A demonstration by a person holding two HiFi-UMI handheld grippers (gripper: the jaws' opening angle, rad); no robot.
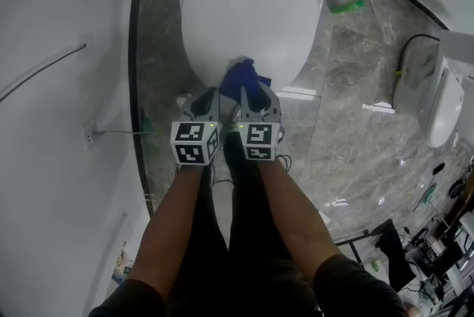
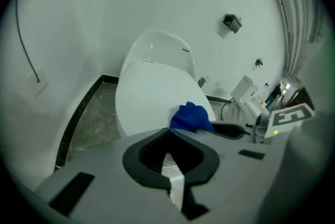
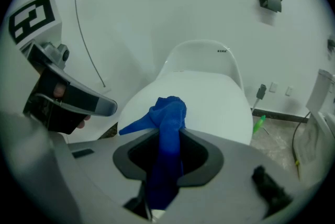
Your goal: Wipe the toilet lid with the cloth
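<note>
The right gripper (image 3: 168, 136) is clamped on the blue cloth (image 3: 168, 110). A strip of the fabric runs down between its jaws, and a loose bunch stands out past the tips. That bunch hangs over the near, rounded front edge of the closed white toilet lid (image 1: 248, 12), though whether it already touches the surface cannot be told from any view. The left gripper (image 2: 168, 131) sits just beside the right one, on its left, with its jaws closed together and nothing between them. It points at the same front edge but carries nothing to wipe with. The lid lies straight ahead of and below both grippers, and its long axis runs away from the person toward the wall behind the toilet. The cloth-bearing right gripper is therefore the one placed for the job. The coming stroke probably calls for pressing the bunch down onto the front rim and then pushing it forward along that axis.
</note>
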